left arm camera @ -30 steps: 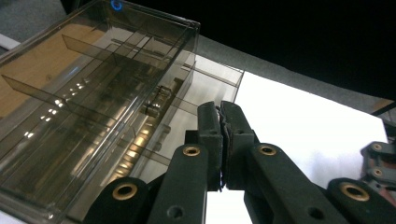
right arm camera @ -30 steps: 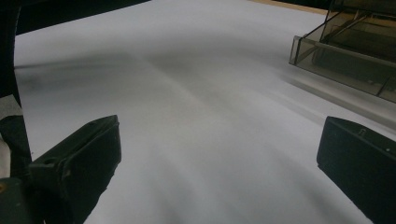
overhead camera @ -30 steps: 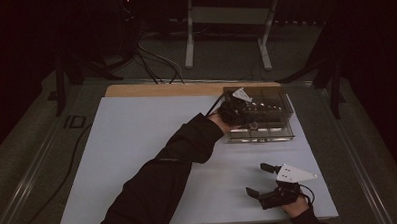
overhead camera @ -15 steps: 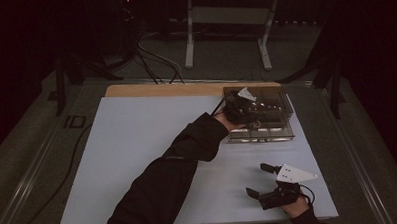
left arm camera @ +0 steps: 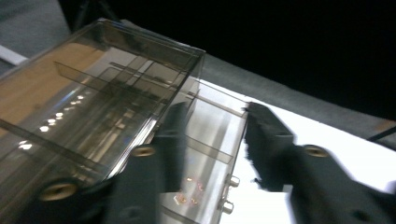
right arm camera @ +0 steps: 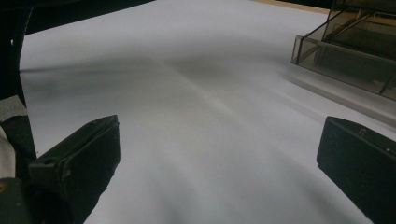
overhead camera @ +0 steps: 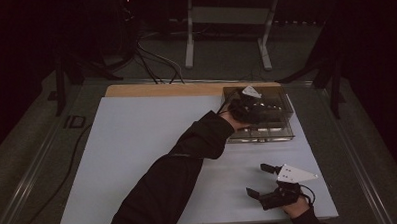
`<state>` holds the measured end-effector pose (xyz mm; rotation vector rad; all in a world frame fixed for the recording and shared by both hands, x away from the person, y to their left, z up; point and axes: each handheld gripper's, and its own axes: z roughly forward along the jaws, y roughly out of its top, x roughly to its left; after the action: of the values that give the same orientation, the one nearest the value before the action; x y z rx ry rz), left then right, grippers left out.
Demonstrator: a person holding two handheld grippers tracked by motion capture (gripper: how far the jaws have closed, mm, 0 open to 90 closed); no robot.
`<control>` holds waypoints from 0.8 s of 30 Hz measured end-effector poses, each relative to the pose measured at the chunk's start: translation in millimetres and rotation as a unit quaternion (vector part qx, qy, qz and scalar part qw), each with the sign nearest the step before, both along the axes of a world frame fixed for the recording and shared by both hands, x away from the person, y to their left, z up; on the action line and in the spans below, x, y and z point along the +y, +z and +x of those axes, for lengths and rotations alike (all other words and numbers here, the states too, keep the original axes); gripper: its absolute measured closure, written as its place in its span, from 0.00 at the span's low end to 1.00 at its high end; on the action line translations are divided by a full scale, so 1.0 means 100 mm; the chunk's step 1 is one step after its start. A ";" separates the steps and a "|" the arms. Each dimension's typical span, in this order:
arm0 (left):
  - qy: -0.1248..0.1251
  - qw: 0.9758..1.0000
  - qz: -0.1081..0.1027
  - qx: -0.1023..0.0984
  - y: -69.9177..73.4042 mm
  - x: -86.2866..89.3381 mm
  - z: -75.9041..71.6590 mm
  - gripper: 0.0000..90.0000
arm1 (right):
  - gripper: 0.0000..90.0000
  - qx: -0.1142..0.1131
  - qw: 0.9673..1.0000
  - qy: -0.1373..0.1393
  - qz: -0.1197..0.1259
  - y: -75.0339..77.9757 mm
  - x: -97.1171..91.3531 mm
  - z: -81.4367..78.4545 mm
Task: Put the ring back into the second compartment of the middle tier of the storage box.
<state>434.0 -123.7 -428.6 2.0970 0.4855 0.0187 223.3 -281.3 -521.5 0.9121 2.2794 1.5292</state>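
A clear smoky plastic box (overhead camera: 272,124) with dividers stands at the back right of the white sheet (overhead camera: 138,159). My left gripper (overhead camera: 256,110), on an arm in a dark sleeve that reaches across the table, is over the box's left part. In the left gripper view its jaws (left arm camera: 217,109) stand apart over the box (left arm camera: 93,107), above a lower tray (left arm camera: 210,140) that sticks out, and I see nothing gripped. My right gripper (overhead camera: 259,180) rests near the front right edge, wide open and empty. In the right gripper view (right arm camera: 219,126) the box (right arm camera: 355,56) lies ahead to the upper right.
A wooden strip (overhead camera: 160,89) runs along the table's back edge. Cables (overhead camera: 155,63) and a metal stand's legs (overhead camera: 189,47) are on the dark floor behind. The white sheet stretches left of the box.
My left gripper has shifted slightly to the right over the box. The right gripper has not moved.
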 end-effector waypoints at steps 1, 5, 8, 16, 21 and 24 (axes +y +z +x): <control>-0.002 1.000 0.001 -0.001 0.01 0.01 -0.01 0.55 | 0.00 0.000 1.000 0.000 0.000 0.00 0.00 0.00; -0.009 1.000 -0.009 -0.006 0.08 0.06 -0.06 0.48 | 0.00 -0.001 1.000 0.000 0.000 0.00 0.00 0.00; -0.014 1.000 -0.012 -0.012 0.13 0.11 -0.10 0.42 | 0.00 0.000 1.000 0.000 -0.001 0.01 0.01 -0.01; -0.003 1.000 -0.018 -0.014 0.24 0.33 -0.12 0.30 | 0.00 0.000 1.000 0.001 -0.002 0.00 0.02 -0.01; -0.002 1.000 -0.023 -0.014 0.26 0.47 -0.15 0.25 | 0.00 0.001 1.000 0.001 -0.003 0.00 0.02 0.00; -0.003 1.000 -0.025 -0.012 0.27 0.56 -0.17 0.22 | 0.00 0.002 1.000 0.000 -0.003 0.00 0.02 0.00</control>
<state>417.2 -67.4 -402.0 2.0468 0.4598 0.0282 223.3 -278.9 -521.5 0.9141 2.2842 1.5223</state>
